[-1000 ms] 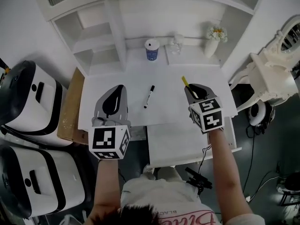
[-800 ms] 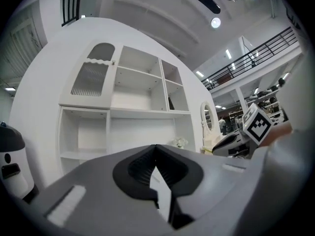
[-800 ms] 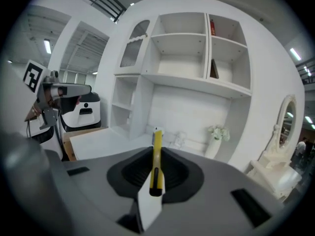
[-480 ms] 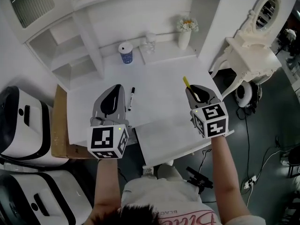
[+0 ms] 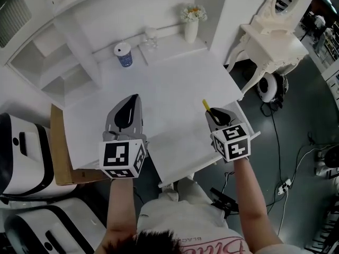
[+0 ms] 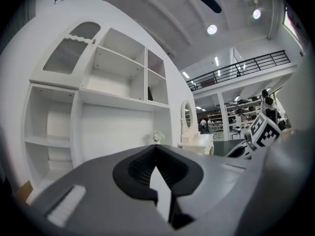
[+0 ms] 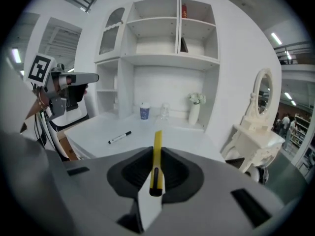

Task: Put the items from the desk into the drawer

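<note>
Right tongs [image 7: 156, 157] pinch yellow pen [image 7: 157, 140]; their view alone shows marker [image 7: 119, 137].

Head view steeply down — gripper views level, sharing shelves [image 7: 157, 33]

The right gripper [image 7: 156, 151] pinches a yellow tool [image 7: 157, 137].

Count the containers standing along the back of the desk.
3: blue cup with white lid at left, clear glass in the middle, white vase of flowers at right. Row fully visible; none seem hidden.
</note>
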Demonstrator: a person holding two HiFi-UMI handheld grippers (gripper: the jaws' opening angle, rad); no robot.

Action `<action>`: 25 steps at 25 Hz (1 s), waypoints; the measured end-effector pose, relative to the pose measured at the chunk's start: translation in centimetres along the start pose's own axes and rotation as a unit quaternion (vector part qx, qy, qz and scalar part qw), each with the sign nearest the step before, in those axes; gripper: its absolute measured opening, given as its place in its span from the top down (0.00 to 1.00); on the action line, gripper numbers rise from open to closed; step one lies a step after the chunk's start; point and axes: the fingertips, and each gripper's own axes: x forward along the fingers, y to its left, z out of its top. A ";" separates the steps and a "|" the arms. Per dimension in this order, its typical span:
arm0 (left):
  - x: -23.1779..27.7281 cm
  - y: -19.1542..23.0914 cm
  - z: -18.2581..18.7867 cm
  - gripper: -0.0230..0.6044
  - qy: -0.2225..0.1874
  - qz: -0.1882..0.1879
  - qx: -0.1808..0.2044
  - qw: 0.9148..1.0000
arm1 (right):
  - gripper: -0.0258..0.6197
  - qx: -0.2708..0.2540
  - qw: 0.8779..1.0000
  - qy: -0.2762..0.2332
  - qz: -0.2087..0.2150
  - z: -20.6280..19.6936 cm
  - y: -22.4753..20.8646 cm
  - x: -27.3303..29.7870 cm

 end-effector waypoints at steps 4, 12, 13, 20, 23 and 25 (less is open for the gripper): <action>0.7 -0.6 -1.4 0.95 0.016 -0.013 0.000 1.000 | 0.87 0.024 0.999 0.048 0.009 -4.6 0.9 1.2; 1.9 -1.5 -3.8 0.95 0.042 -0.021 -0.011 0.999 | 0.87 0.052 0.990 0.129 0.027 -12.3 2.0 2.9; 2.0 -1.7 -4.0 0.95 0.044 -0.022 -0.011 0.999 | 0.87 0.054 0.989 0.137 0.029 -13.0 2.0 3.2; 2.9 -2.7 -5.7 0.95 0.064 -0.021 -0.009 0.998 | 0.87 0.059 0.978 0.195 0.046 -17.3 1.2 6.1; 3.5 -3.0 -6.3 0.95 0.073 -0.020 -0.006 0.997 | 0.87 0.060 0.973 0.219 0.050 -19.2 0.8 7.9; 3.8 -3.2 -6.7 0.95 0.080 -0.020 -0.002 0.997 | 0.87 0.061 0.969 0.235 0.050 -20.3 0.5 9.2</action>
